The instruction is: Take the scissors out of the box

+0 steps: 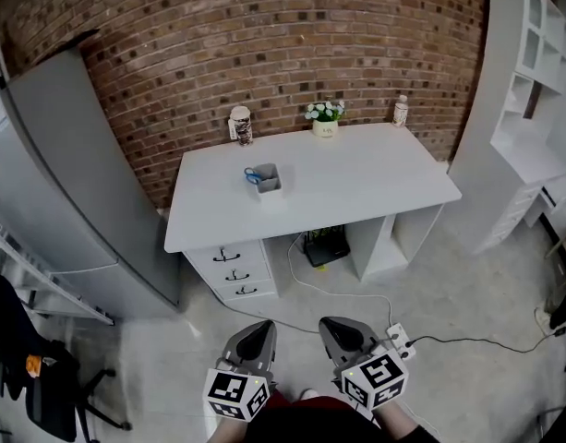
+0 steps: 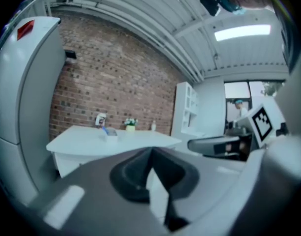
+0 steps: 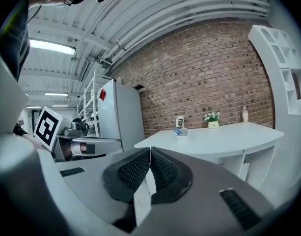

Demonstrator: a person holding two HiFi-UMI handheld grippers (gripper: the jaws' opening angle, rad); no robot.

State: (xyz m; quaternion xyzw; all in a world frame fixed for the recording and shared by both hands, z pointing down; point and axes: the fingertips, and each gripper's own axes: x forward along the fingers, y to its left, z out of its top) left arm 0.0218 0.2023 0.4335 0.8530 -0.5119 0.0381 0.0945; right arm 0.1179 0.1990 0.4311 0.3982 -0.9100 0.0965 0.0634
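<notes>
Head view: left gripper (image 1: pixel 263 329) and right gripper (image 1: pixel 332 326), both closed and empty, are well short of the desk (image 1: pixel 375 187); the scissors (image 1: pixel 256 174) sit in the box (image 1: pixel 270 185), with a flowerpot (image 1: pixel 325 120) behind.

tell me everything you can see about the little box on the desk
The box is small, pale grey, squarish and open at the top. It stands upright on the left half of the white desk, apart from the things along the back edge. Blue-handled scissors stick out of its opening on its left side. Only the desk and the scissors touch it. It is too small here to tell its material.
</notes>
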